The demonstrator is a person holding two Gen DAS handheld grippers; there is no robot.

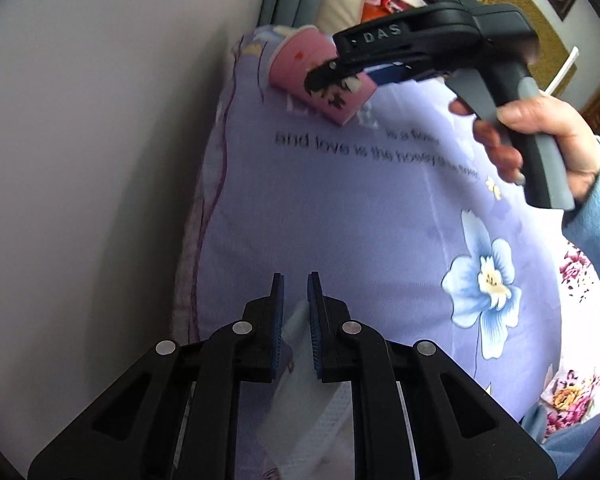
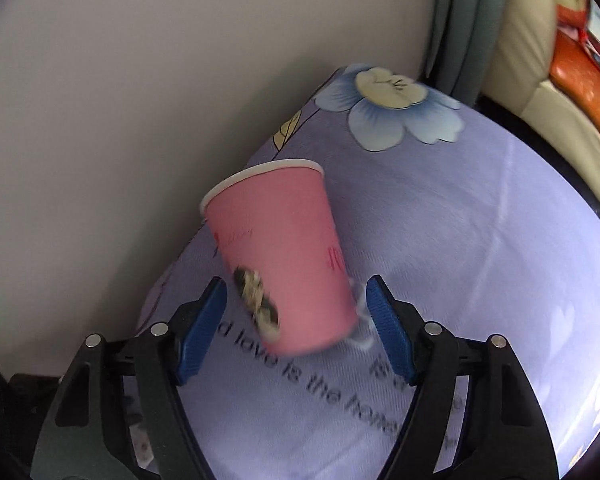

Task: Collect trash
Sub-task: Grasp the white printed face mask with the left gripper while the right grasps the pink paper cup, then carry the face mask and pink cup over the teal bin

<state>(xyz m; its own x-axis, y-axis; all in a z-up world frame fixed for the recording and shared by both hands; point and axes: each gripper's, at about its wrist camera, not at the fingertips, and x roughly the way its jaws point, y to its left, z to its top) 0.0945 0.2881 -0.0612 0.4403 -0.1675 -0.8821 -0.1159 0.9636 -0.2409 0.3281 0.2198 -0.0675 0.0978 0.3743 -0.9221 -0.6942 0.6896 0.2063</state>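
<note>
A pink paper cup (image 2: 288,252) lies on its side on a lilac flowered pillow (image 2: 460,260), rim toward the wall. My right gripper (image 2: 296,304) is open, its blue pads on either side of the cup's base without closing on it. In the left wrist view the cup (image 1: 320,76) is at the far end of the pillow (image 1: 340,220), with the right gripper (image 1: 340,76) over it. My left gripper (image 1: 296,292) is shut on a white, ribbed plastic wrapper (image 1: 304,392) that hangs below the fingers.
A pale wall (image 1: 100,160) runs along the pillow's left side. A grey-green curtain (image 2: 464,20) and a cream sofa with an orange cushion (image 2: 560,60) stand beyond the pillow. A floral bedspread (image 1: 580,320) lies to the right.
</note>
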